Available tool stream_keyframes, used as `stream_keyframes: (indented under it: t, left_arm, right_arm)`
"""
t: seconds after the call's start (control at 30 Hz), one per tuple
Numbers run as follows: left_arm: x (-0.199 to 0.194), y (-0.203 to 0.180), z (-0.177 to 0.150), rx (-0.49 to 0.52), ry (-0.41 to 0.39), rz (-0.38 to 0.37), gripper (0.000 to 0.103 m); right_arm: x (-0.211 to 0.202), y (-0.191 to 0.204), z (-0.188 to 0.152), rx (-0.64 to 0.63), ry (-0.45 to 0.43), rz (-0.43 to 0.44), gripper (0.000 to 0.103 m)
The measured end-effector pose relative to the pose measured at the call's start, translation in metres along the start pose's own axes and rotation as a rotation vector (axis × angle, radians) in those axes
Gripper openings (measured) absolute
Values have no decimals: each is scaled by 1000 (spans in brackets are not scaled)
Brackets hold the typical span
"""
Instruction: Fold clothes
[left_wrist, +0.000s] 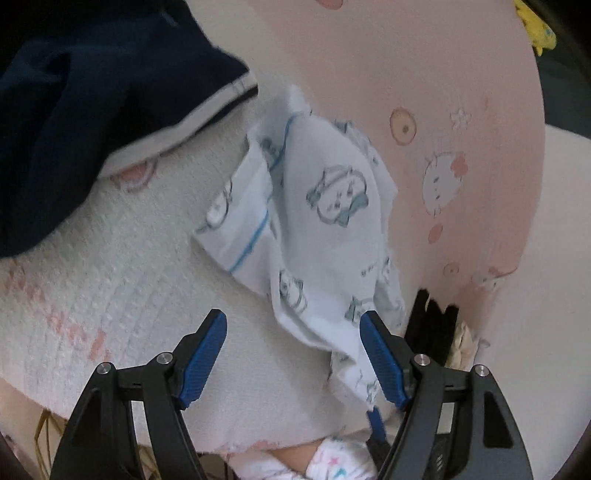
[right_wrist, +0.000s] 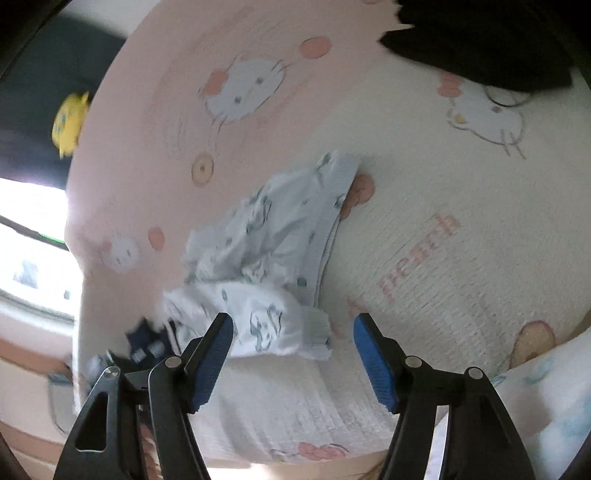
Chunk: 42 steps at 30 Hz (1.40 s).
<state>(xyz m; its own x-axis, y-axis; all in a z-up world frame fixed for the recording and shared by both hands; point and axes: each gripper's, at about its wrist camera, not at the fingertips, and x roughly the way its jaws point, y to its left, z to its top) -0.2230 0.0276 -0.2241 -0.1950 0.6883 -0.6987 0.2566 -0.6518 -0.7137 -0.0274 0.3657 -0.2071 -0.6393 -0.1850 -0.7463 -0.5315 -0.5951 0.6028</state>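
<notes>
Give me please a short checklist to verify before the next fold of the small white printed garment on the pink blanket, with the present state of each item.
1. Left gripper open, holding nothing: ok.
2. Right gripper open, holding nothing: ok.
3. White printed garment lies flat for folding: not ok, it is crumpled and bunched.
4. Garment rests fully on the pink blanket: ok.
5. Dark navy clothing is apart from the garment: ok, in the left wrist view it lies off to the side.
6. Which edge is the waistband or hem: cannot tell, the pictures are blurred.
</notes>
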Motion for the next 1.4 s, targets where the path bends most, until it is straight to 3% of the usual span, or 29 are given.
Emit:
stream_keyframes:
  t: [0.17, 0.43, 0.8, 0.83, 0.97, 1.17, 1.4]
  left_arm:
    - [7, -3, 9, 35, -37, 48, 73]
    - [19, -6, 23, 94, -106, 110, 72]
    - [39, -26, 20, 214, -165, 218, 44]
    - [40, -28, 19, 239, -173, 243, 39]
    - [45, -38, 10, 347, -210, 364, 19]
    - [39, -52, 4, 432, -209, 442, 16]
    - [18, -64, -11, 477, -231, 448, 16]
  right_arm:
    - [19, 24, -12, -191, 44, -121, 67]
    - [40, 32, -18, -340, 73, -258, 67]
    - [72, 43, -23, -495, 124, -395, 67]
    - [75, 44, -23, -510, 124, -417, 63]
    - [74, 47, -24, -559, 95, -446, 21]
    - [48, 46, -18, -587, -39, -520, 19]
    - [8, 20, 5, -450, -109, -452, 19]
